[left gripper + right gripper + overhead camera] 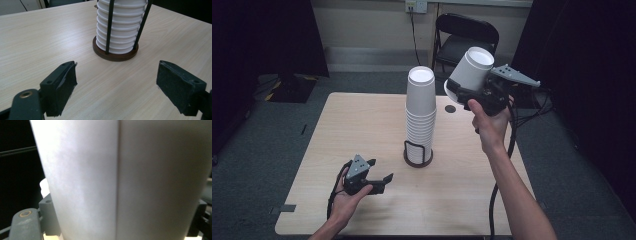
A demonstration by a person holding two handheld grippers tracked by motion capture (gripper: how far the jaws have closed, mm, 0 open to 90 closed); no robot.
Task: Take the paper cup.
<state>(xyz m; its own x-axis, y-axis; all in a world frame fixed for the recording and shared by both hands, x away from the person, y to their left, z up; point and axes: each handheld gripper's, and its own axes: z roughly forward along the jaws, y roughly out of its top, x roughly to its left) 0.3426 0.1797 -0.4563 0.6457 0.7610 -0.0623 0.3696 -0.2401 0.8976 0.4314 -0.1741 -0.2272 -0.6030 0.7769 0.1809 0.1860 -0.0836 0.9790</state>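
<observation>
A tall stack of upturned white paper cups (421, 110) stands in a black wire holder with a round dark base (418, 159) at the middle of the wooden table (362, 125). My right gripper (464, 89) is up in the air to the right of the stack's top, shut on a single white cup (473, 66) that is tilted bottom-up. In the right gripper view that cup (120, 175) sits pressed between my jaws (122, 220). My left gripper (381, 170) rests low near the table's front left, open and holding nothing. In the left gripper view it (116, 85) faces the stack (121, 25) and the holder base (115, 56).
A black folding chair (464, 37) stands beyond the table's far edge. A small dark round spot (450, 108) lies on the table right of the stack. Dark curtains flank both sides. A cable (499, 185) hangs from the right gripper along the forearm.
</observation>
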